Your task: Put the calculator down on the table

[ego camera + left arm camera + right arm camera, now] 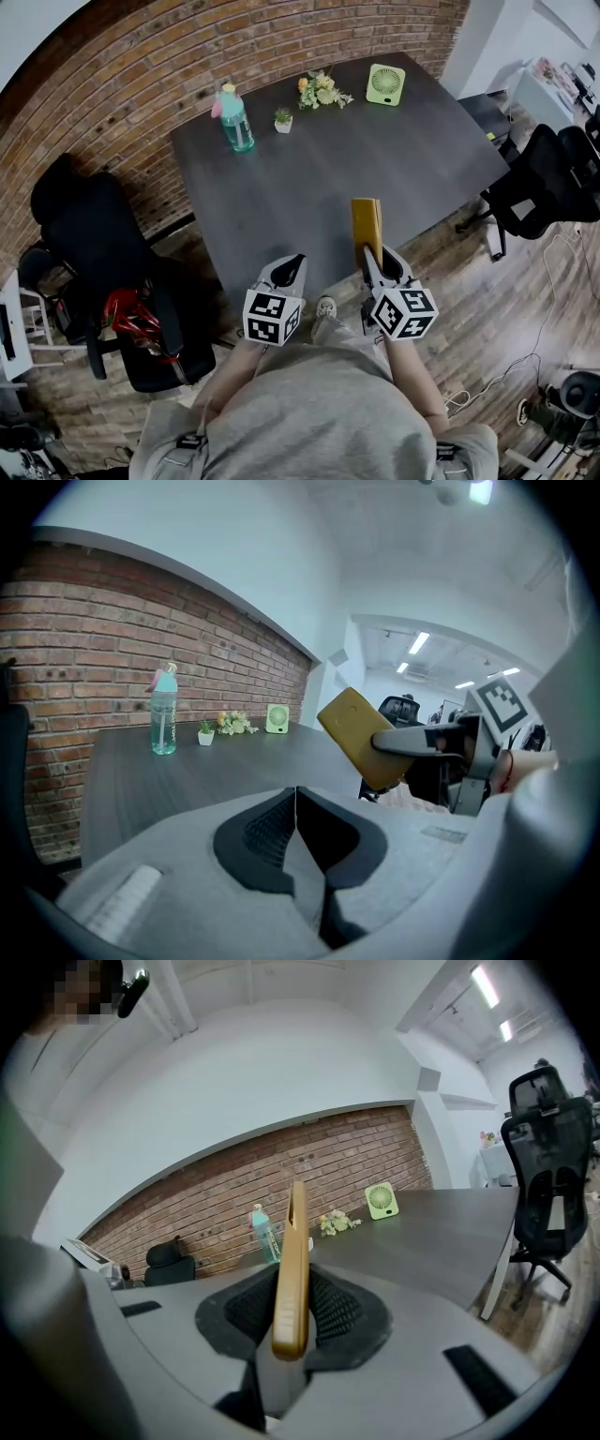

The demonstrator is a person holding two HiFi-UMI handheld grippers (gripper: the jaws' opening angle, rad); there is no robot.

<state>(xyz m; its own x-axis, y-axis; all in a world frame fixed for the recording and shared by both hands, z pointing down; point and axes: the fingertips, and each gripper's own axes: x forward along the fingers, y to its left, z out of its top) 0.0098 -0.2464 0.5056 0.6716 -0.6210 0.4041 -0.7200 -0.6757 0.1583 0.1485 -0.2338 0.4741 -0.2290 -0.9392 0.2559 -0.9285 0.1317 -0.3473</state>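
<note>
Head view, right gripper (pixel 373 255): you have it clamped on the lower end of the calculator (pixel 367 228). The calculator stands on edge, roughly over the near edge of the table (pixel 309 178), and isn't down yet.
Head view, left gripper (pixel 291 262): it's just beside the right one and carries nothing. It looks like a passenger on this step.
Head view, landing zone: the near half of the table is bare. The bottle (pixel 234 119), small pot plant (pixel 283 119), flowers (pixel 322 90) and fan (pixel 385 83) sit along the far side, well apart from your hands. That's likely why you're coming in at the near side.
Left gripper view, left gripper (pixel 296 797): the jaws are closed on each other with nothing between them.
Left gripper view, calculator (pixel 360 735): it's off to the right, tilted and in the air, pinched by the right gripper (pixel 417 743). It isn't touching the tabletop.
Right gripper view, grip: the pads (pixel 337 1312) squeeze the calculator (pixel 293 1260) across its flat faces. Its thin edge faces the camera and its top end sticks up past the jaws. That hold is good for carrying but wrong for setting it down.
Right gripper view, table (pixel 441 1227): it lies ahead and below, with open surface in front of you.
Next move, my read: lower it and lay it flat before you let go. Released on edge, it would likely topple.
</note>
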